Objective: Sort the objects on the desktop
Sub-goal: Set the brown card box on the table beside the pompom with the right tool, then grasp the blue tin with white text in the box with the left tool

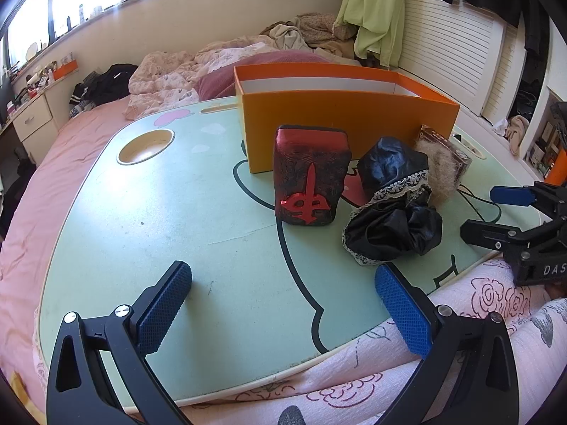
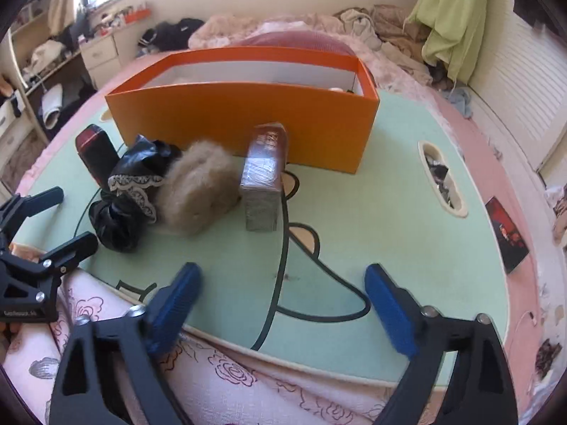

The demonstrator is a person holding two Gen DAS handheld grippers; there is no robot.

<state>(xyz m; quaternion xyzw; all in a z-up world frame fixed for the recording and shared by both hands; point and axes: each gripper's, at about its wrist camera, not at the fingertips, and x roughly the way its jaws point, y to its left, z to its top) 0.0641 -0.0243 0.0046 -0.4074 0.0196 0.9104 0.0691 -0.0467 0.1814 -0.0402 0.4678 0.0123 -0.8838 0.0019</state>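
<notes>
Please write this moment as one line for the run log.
left hand-held gripper: open, empty | right hand-held gripper: open, empty | red block, black cloth, fur ball, wrapped box: outside orange box

Home bedroom, unmade bed (image 1: 170,81), strewn clothes (image 1: 304,32), bedside drawers (image 1: 33,120)

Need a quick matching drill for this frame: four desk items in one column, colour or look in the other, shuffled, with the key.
Items:
1. open box
2. giant mahjong tile
3. fluffy ball
4. lace-trimmed fabric

Looks:
A. glossy black with a white edge
B. orange outside, white inside
C. tan fur
D. dark red with a raised red character

Pairs: 1-B, 2-D, 3-C, 4-A
</notes>
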